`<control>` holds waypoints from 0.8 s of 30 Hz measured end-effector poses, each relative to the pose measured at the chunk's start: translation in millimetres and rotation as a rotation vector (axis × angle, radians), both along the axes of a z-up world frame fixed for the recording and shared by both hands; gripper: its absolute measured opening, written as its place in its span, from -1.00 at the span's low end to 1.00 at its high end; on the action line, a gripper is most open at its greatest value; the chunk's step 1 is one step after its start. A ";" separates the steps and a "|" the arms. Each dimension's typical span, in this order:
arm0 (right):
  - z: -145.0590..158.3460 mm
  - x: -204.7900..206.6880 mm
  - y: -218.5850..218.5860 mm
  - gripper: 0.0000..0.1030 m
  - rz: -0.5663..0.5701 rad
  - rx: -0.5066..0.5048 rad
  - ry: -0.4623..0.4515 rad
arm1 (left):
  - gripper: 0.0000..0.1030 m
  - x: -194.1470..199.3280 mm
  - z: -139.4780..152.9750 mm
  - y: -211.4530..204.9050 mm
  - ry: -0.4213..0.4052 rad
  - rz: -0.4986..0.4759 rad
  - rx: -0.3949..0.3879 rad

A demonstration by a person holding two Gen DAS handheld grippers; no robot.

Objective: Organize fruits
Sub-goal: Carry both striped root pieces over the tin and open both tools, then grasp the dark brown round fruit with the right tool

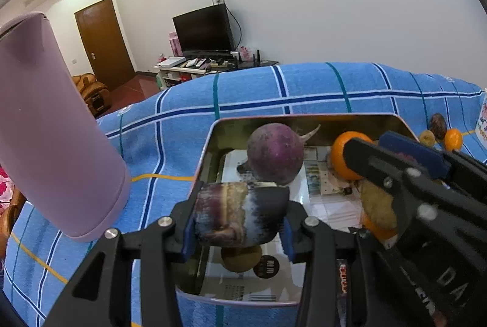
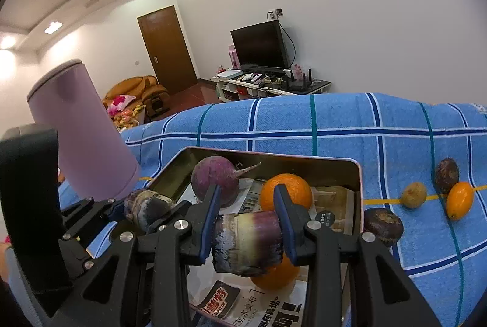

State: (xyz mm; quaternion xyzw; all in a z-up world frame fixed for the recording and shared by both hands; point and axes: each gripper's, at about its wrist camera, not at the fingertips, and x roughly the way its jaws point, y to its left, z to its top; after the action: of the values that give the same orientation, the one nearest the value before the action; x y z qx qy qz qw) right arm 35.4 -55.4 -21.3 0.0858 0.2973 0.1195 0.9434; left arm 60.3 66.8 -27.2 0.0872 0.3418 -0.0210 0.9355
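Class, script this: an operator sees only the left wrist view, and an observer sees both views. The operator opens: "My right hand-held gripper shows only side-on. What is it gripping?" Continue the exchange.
Observer: The right hand-held gripper is shut on a purple sugarcane piece, held crosswise over the tin.
Operator: What lies under that piece?
Observer: An orange sits directly beneath it, on the newspaper lining.
Operator: Is the gripper hiding any fruit outside the tin from me?
Observer: Yes, a dark purple passion fruit lies on the blue cloth right beside the tin's right wall.
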 end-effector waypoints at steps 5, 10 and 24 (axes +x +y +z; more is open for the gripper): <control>6.4 -7.6 -7.7 0.04 -0.008 0.068 -0.024 | 0.14 -3.1 4.7 2.7 -0.010 -0.015 -0.055; 18.9 -22.4 -18.9 0.25 -0.058 0.087 -0.114 | 0.75 -11.9 11.7 -3.0 -0.074 -0.013 -0.036; 24.4 -40.9 -68.4 0.25 -0.364 -0.012 -0.140 | 1.00 -19.7 21.8 10.5 -0.166 0.053 -0.058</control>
State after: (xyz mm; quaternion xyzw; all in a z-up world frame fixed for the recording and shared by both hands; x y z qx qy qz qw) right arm -5.5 -123.8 3.1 0.1241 0.2111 -0.0492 0.9683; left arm 40.6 77.3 -5.4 0.0523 0.2644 0.0012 0.9630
